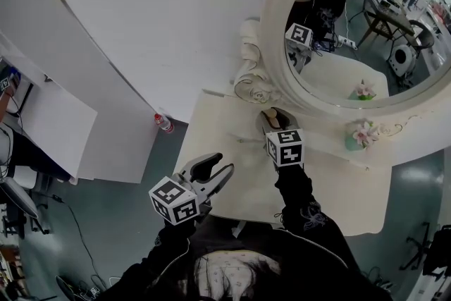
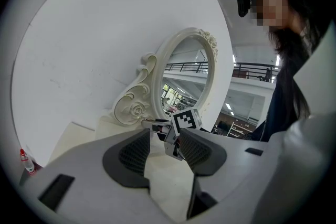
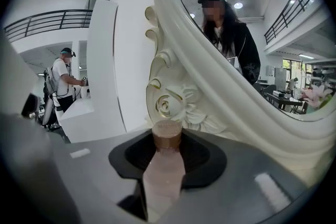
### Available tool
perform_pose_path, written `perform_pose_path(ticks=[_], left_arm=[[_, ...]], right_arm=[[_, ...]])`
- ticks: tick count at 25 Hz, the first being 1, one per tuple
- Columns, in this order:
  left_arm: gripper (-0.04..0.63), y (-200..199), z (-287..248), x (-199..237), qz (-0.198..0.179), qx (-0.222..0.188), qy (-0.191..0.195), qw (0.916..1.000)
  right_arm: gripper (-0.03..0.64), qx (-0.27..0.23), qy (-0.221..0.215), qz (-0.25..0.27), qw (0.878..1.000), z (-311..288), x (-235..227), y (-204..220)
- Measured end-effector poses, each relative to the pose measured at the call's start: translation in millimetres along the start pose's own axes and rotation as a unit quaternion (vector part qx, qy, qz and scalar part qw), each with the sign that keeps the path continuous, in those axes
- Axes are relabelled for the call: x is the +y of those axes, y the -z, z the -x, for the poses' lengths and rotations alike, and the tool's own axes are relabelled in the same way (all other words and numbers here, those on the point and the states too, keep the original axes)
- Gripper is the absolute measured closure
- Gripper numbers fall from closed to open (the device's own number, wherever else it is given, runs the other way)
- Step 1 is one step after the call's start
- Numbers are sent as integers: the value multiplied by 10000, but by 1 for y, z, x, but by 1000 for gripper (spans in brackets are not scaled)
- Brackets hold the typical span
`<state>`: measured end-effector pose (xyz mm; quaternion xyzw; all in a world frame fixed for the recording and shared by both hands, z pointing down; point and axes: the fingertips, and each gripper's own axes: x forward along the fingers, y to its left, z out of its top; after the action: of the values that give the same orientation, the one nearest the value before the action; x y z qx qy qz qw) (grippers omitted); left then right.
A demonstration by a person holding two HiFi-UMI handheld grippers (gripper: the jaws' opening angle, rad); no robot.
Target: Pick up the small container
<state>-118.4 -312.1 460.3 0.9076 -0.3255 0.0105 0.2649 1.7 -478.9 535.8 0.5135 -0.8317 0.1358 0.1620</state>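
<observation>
Looking along the right tongs [image 3: 167, 140], we find them clamped on the small container [image 3: 165, 168], a pale pink bottle with a brown cap that stands upright between the two dark pads. In the head view the right tongs [image 1: 270, 120] reach forward over the cream table [image 1: 338, 187], and the small container [image 1: 270, 114] shows only as a pale spot at their tip. We cannot tell whether it rests on the table or hangs just above it.

Just beyond the right tongs rises the carved rose at the foot of the ornate oval mirror [image 3: 226, 92]. Off to their right, a small pot of pink flowers [image 1: 363, 134] stands on the table close to the mirror's frame [image 1: 278, 46].

The left tongs [image 1: 215, 171] hover nearer to us, over the table's near left edge, well apart from the container. Their own view shows the left tongs [image 2: 164, 138] spread apart with nothing between them. Past their tips we see the marker cube [image 2: 186, 119] of the right tongs, and the mirror [image 2: 157, 76] behind it. Far to the left of the left tongs, a red-capped bottle [image 1: 163, 123] sits by the white wall.
</observation>
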Motion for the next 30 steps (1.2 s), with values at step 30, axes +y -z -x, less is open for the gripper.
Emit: perform_pose_path(ticks=[30], left_arm=[[409,37,-11,-10,86,761,652,9949]], right_arm=[[474,-468,-653,-22,9968,113,84,-57]])
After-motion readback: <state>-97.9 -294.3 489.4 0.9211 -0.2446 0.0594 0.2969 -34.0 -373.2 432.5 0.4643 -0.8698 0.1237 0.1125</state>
